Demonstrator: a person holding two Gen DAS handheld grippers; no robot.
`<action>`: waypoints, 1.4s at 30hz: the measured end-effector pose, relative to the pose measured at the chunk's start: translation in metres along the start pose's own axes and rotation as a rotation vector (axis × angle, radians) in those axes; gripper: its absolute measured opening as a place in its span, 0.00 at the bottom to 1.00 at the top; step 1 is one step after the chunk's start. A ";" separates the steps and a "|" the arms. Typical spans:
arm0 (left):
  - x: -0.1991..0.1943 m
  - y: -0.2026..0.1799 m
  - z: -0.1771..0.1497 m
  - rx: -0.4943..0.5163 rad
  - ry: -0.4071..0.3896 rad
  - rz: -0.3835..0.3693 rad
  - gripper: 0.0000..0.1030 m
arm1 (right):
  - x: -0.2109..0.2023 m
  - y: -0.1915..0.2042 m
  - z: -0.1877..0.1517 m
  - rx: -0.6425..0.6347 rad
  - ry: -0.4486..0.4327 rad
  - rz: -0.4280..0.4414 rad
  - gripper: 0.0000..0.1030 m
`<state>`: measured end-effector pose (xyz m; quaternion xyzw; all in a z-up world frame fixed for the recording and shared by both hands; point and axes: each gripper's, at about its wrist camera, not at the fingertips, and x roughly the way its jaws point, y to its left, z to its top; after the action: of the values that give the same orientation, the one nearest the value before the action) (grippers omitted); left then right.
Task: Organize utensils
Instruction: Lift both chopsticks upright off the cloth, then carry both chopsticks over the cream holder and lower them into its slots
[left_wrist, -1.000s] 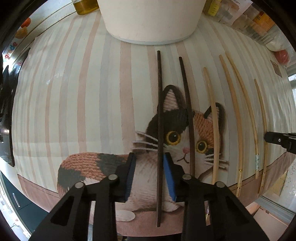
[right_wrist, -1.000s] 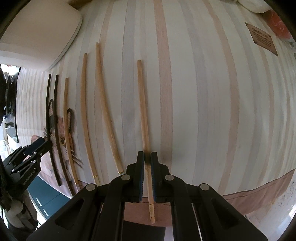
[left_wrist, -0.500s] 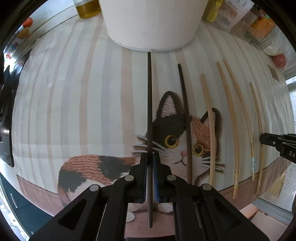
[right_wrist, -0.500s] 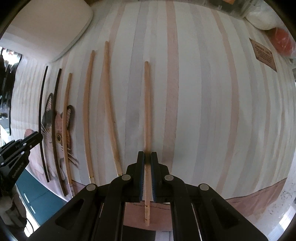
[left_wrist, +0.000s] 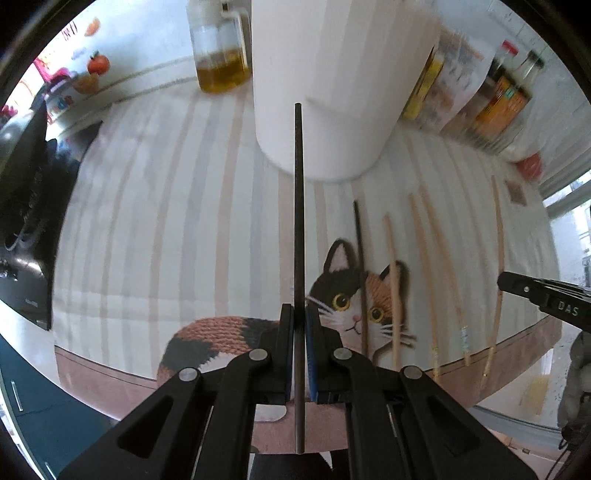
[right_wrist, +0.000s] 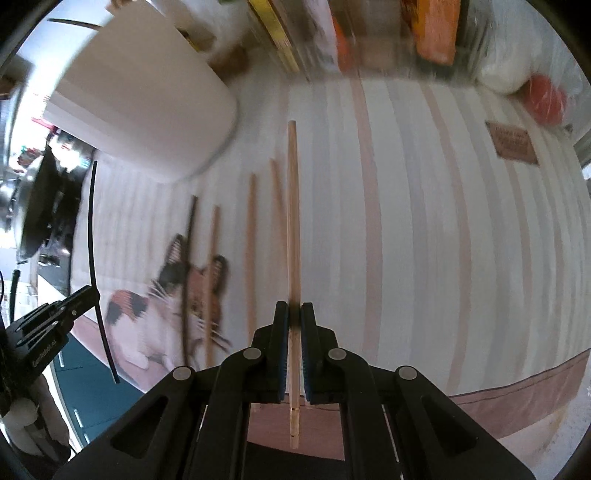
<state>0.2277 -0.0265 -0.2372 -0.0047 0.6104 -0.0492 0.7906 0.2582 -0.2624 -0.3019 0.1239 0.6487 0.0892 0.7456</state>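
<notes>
My left gripper (left_wrist: 299, 317) is shut on a dark chopstick (left_wrist: 298, 221) and holds it above the cat-print mat (left_wrist: 166, 221), its tip pointing at the white container (left_wrist: 332, 92). My right gripper (right_wrist: 294, 317) is shut on a light wooden chopstick (right_wrist: 292, 214) lifted above the mat (right_wrist: 443, 221). Another dark chopstick (left_wrist: 360, 273) and several wooden chopsticks (left_wrist: 393, 280) lie in a row on the mat. The left gripper with its dark chopstick (right_wrist: 95, 258) shows at the left of the right wrist view. The white container (right_wrist: 147, 110) stands at the upper left there.
A glass jug of yellow liquid (left_wrist: 219, 48) stands behind the container. Bottles and packets (left_wrist: 495, 99) line the back right edge. A dark stovetop (left_wrist: 26, 206) lies off the mat's left side. A red object (right_wrist: 546, 99) sits at the far right.
Both grippers have lifted their chopsticks off the mat and tilted up toward the white container. A second ago the left gripper was open around the dark chopstick; it has since shut on it.
</notes>
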 end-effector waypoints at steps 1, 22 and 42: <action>-0.005 0.003 0.002 -0.001 -0.013 -0.005 0.03 | -0.007 0.003 0.001 -0.002 -0.022 0.010 0.06; -0.184 0.006 0.087 -0.037 -0.459 -0.164 0.03 | -0.178 0.083 0.073 -0.075 -0.481 0.223 0.06; -0.152 -0.005 0.231 0.001 -0.570 -0.225 0.03 | -0.182 0.107 0.175 -0.023 -0.824 0.217 0.06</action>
<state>0.4122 -0.0307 -0.0311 -0.0855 0.3597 -0.1333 0.9195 0.4079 -0.2262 -0.0752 0.2081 0.2787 0.1174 0.9302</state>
